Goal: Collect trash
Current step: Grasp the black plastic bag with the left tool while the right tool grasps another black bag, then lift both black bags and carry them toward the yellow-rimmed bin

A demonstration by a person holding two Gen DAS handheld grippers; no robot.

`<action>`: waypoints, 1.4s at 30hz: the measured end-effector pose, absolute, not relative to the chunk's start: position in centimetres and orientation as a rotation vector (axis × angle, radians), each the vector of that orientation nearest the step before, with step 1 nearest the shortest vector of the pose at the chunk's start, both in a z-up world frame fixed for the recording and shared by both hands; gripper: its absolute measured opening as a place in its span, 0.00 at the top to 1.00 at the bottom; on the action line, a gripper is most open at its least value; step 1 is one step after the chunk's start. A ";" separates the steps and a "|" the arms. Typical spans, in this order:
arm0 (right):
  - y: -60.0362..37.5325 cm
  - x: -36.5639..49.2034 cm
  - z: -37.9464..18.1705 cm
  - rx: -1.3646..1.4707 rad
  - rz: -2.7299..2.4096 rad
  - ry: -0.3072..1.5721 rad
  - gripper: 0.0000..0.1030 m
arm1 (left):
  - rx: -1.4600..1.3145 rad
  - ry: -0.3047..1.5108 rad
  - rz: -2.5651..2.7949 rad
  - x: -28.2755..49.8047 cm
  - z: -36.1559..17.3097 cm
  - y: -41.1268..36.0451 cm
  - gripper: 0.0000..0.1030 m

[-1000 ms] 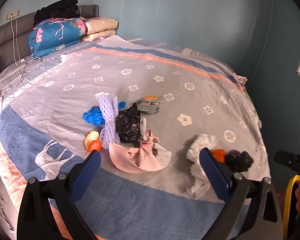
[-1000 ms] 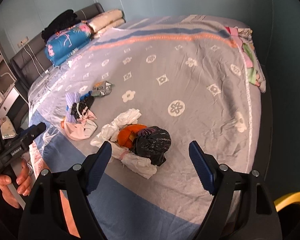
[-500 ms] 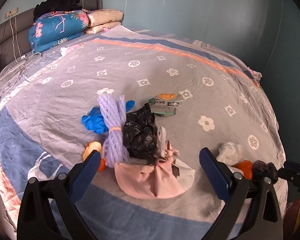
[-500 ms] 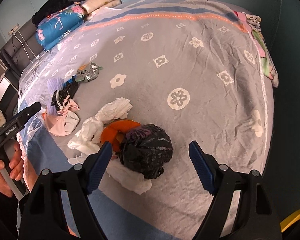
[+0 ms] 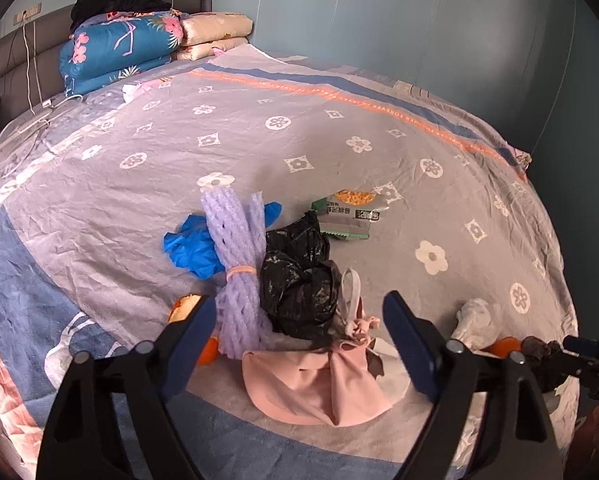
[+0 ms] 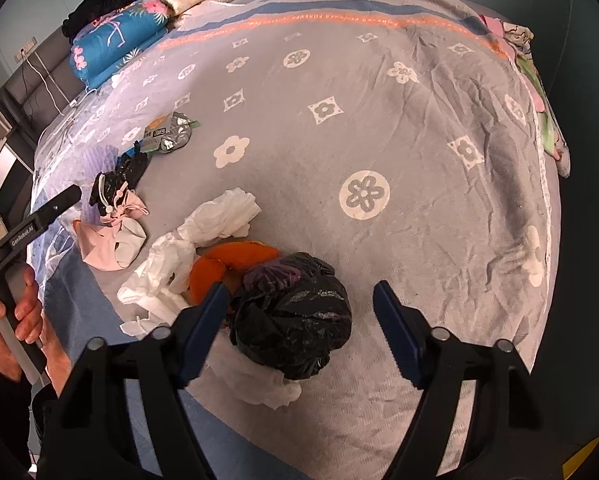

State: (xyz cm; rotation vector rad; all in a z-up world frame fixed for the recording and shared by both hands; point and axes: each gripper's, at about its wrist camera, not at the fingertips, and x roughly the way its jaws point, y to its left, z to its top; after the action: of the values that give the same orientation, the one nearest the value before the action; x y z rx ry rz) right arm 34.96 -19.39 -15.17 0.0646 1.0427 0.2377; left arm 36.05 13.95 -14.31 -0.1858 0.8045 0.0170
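Trash lies in two heaps on the bed. In the left wrist view my left gripper [image 5: 299, 320] is open just above a black plastic bag [image 5: 297, 276], a purple foam net bundle [image 5: 239, 264], a pink cloth pouch [image 5: 319, 380], a blue glove [image 5: 191, 246], an orange peel [image 5: 185, 304] and a snack wrapper [image 5: 349, 216]. In the right wrist view my right gripper [image 6: 299, 314] is open around a knotted black bag [image 6: 295, 320], beside an orange peel [image 6: 227, 262] and crumpled white tissue [image 6: 187, 252].
Folded quilts [image 5: 115, 52] and pillows [image 5: 215, 32] are stacked at the headboard, with white cables [image 5: 31, 120] near them. The bed's right edge [image 6: 547, 184] drops off, with patterned cloth [image 6: 539, 96] hanging there. The left gripper's handle and hand [image 6: 15, 264] show in the right view.
Both grippers have moved forward and down toward their heaps. The left heap now sits between the left fingers, and the knotted black bag sits between the right fingers. Both stayed open.
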 end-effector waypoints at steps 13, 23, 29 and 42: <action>-19.5 35.4 -16.3 0.069 0.242 1.070 0.34 | -0.261 0.872 -0.039 38.0 -17.0 14.3 0.67; -17.9 35.5 -16.6 0.011 0.280 1.091 0.64 | -0.318 0.900 -0.064 37.8 -18.3 14.3 0.91; -17.7 34.7 -15.3 0.011 0.292 1.037 0.71 | -0.350 0.849 -0.123 36.0 -16.0 14.5 0.92; -17.0 31.7 -12.0 0.001 0.324 0.979 0.72 | -0.278 0.721 -0.178 30.9 -10.3 13.5 0.92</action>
State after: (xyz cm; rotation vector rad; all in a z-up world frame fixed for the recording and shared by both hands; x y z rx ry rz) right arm 31.66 -17.01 -11.97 0.0013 0.9795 0.3235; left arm 30.93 13.52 -10.34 -0.2783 0.7210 -0.1779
